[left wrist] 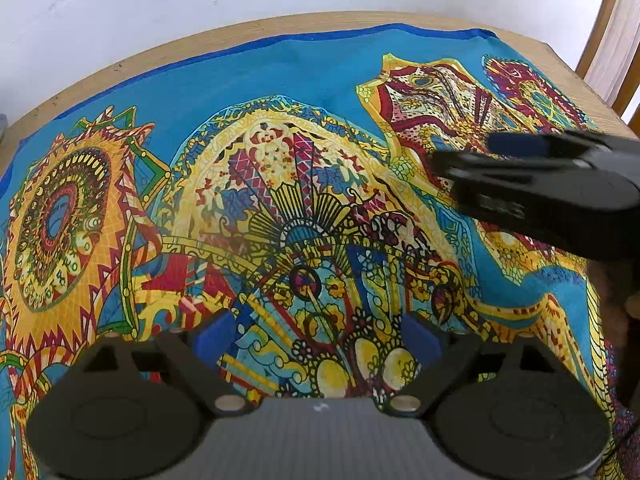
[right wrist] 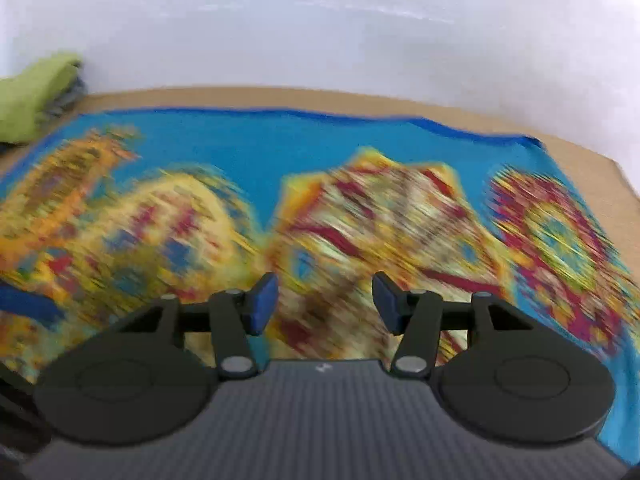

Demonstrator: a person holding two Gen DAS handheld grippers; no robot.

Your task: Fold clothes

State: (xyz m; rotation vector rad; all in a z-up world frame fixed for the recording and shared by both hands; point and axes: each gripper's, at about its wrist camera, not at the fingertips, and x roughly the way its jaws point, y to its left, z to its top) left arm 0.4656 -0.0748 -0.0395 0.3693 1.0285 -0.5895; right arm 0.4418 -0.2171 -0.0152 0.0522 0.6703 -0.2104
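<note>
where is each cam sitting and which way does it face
Left wrist: sits on the left tool, facing the wall across the patterned cloth on the wooden table; its open fingers and the right tool show.
Right wrist: sits on the right tool, facing the same wall, motion-blurred; its open fingers and a green cloth at far left show.
Shared: cloth, table, wall.

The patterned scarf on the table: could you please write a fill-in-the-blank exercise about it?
1. The scarf has a dark ____ border.
2. It lies spread on a ____ table.
3. The left gripper has its jaws ____.
4. In the right wrist view, the folded cloth beside the scarf is ____.

Missing words: blue; wooden; open; green
</note>
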